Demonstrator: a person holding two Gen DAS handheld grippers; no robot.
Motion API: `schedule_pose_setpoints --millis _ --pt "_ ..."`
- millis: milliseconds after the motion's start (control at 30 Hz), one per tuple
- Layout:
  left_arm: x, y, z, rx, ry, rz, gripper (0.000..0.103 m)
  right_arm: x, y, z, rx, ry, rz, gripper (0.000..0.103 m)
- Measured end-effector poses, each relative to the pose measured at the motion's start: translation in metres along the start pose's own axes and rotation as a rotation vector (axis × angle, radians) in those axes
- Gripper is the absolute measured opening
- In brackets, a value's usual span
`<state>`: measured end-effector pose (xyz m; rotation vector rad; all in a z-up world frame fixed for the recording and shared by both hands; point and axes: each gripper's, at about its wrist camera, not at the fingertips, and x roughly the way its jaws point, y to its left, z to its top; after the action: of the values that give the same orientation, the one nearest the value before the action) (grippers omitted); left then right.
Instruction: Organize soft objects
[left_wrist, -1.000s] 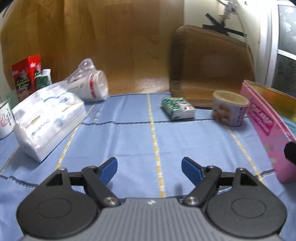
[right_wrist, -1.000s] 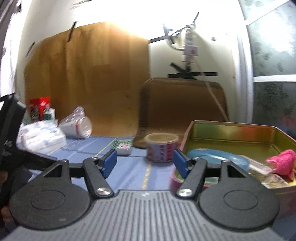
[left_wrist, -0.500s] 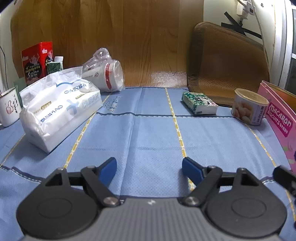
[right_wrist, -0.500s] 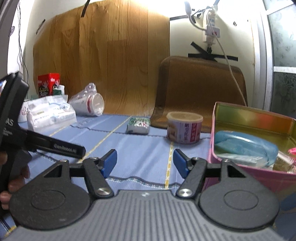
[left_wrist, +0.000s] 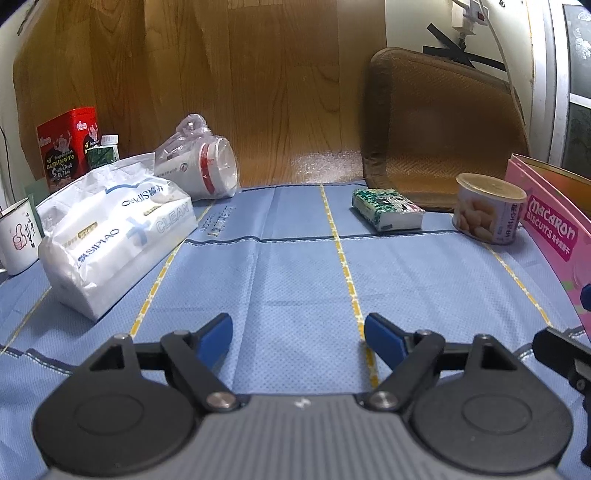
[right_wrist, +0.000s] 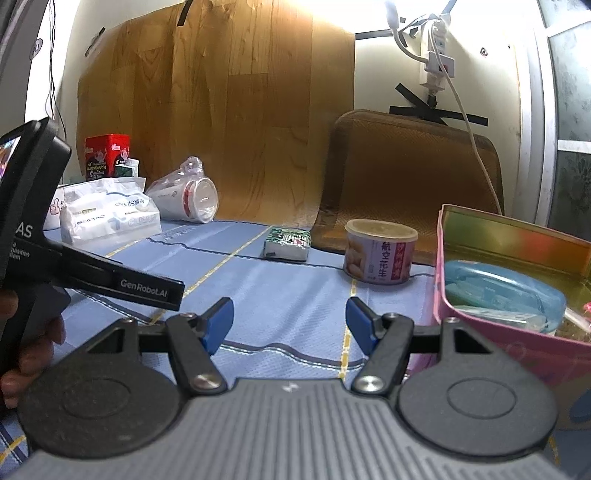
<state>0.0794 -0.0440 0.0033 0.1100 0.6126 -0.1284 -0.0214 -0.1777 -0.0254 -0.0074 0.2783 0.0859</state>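
Observation:
A large white tissue pack (left_wrist: 110, 229) lies on the blue cloth at the left; it also shows in the right wrist view (right_wrist: 107, 218). A small green-and-white tissue packet (left_wrist: 386, 208) lies at the back middle, also in the right wrist view (right_wrist: 287, 243). A pink tin (right_wrist: 517, 332) at the right holds a blue pouch (right_wrist: 502, 288) and other items; its pink side (left_wrist: 554, 236) shows in the left wrist view. My left gripper (left_wrist: 298, 334) is open and empty above the cloth. My right gripper (right_wrist: 290, 321) is open and empty, left of the tin.
A round can (left_wrist: 487, 208) stands beside the tin. A bagged stack of paper cups (left_wrist: 203, 170) lies at the back left, with a red box (left_wrist: 68, 146) and a white mug (left_wrist: 16, 236). A brown mat (left_wrist: 443, 129) leans on the wall.
Both grippers have lowered and steadied; the views have shifted to show more of the cloth and the back wall. Both stay open and empty.

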Motion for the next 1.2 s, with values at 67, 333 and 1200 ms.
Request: schedule_pose_setpoints --millis 67,333,1200 --pt "-0.0001 0.0001 0.0001 0.000 0.000 -0.002 0.081 -0.0002 -0.0006 -0.0003 0.003 0.001 0.007 0.069" --pt "-0.0024 -0.0002 0.0000 -0.004 -0.017 -0.007 0.091 0.0009 -0.0019 -0.0001 0.018 0.010 0.025 0.070" --pt "-0.0044 0.0069 0.0006 -0.048 -0.027 -0.010 0.092 0.0071 -0.0034 0.0009 0.026 0.056 0.021 0.071"
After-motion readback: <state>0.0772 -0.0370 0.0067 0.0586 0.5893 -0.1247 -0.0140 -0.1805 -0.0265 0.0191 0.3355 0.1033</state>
